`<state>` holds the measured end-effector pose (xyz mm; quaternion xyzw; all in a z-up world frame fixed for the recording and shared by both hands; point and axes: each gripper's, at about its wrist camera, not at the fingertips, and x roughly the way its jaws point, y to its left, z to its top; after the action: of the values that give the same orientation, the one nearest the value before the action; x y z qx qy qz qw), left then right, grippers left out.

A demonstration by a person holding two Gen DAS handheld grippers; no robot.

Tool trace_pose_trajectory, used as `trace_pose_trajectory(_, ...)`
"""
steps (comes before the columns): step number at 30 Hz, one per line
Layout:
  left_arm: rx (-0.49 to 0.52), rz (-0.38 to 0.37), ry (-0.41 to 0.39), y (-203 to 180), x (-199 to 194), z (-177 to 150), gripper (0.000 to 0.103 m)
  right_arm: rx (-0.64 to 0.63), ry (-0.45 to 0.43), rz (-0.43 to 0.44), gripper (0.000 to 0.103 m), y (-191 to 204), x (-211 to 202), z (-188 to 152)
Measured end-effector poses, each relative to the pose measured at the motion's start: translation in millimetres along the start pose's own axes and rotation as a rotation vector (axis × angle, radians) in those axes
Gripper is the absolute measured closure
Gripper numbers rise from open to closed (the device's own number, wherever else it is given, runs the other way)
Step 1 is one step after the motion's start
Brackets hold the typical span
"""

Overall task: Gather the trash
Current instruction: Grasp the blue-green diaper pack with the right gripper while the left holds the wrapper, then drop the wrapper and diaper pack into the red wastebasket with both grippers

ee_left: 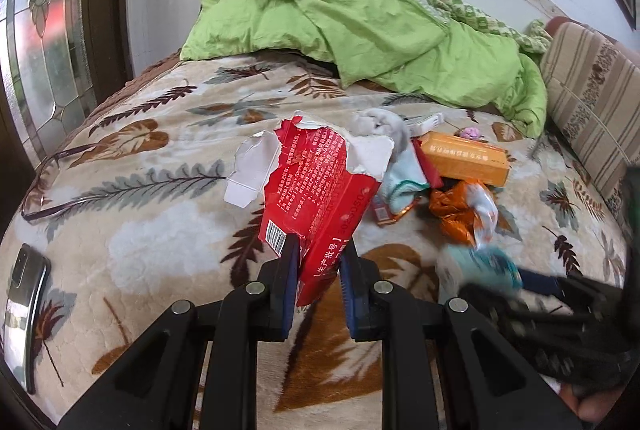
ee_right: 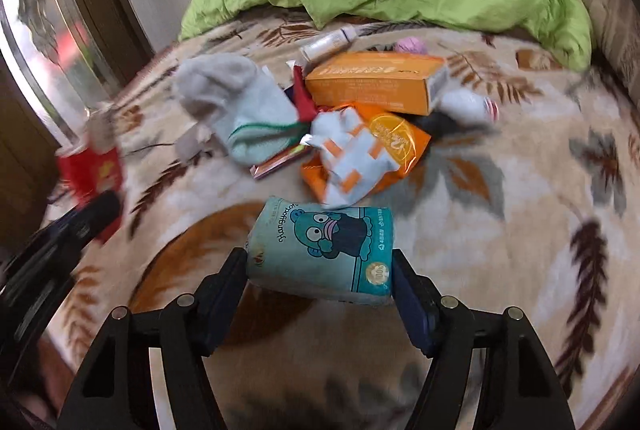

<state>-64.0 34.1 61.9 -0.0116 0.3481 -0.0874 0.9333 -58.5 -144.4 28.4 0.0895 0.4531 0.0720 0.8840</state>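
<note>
We see our right gripper [ee_right: 320,270] with its pads against the teal tissue pack [ee_right: 320,250], on the bed's leaf-patterned blanket [ee_right: 500,250], near the litter pile [ee_right: 352,118].

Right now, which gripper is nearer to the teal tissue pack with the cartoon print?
Right. The right gripper straddles the teal tissue pack; the left gripper, off to its left, holds a torn red box.

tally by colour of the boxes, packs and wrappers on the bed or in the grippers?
Red: 1, torn red box in left gripper
Orange: 2, orange box, orange wrapper
Teal: 1, tissue pack between the fingers of right gripper
Total: 4
</note>
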Motion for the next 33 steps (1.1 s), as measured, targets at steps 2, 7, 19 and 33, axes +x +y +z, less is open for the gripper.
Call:
trace_pose_trajectory(2, 0.013, -0.014, 0.000, -5.7, -1.8, -1.7, 0.084, 0.010, -0.006, 0.019, 0.029, -3.2, -11.6, -11.5)
trace_pose_trajectory(7, 0.045, -0.057, 0.001, -22.5, -7.5, -6.8, 0.084, 0.013, -0.095, -0.005, 0.029, -11.4, -46.0, -20.5)
trace_pose_trajectory(19, 0.130, -0.263, 0.030, -71.2, -36.9, -24.7, 0.084, 0.142, -0.178, 0.013, 0.029, -48.5, -123.1, -55.8)
trace_pose_trajectory(33, 0.335, -0.578, 0.053, -183.4, -115.0, -46.4, 0.084, 0.314, -0.291, -0.083, 0.029, -130.6, -245.4, -120.6)
